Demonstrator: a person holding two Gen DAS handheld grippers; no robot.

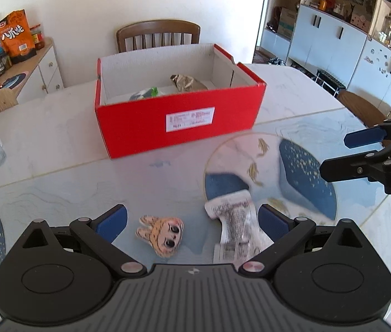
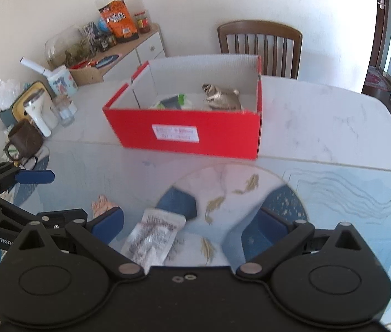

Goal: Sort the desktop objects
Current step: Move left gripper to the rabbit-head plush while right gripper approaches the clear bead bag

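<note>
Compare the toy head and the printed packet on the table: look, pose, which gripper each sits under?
The toy head is small, rounded and orange-tan with a face and ears; the printed packet is flat, longer, white with dark print. The toy head lies between the open fingers of the left gripper; the printed packet lies between those of the right gripper, partly over the round placemat. Shared: both lie loose on the table, outside the red box, ungripped.

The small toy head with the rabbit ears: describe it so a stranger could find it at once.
Start at the red box on the marbled table, then come toward the near edge. The toy head lies between the open fingers of the left tool, left of a printed sachet. It alone has a face: big dark eyes, orange fur.
</note>
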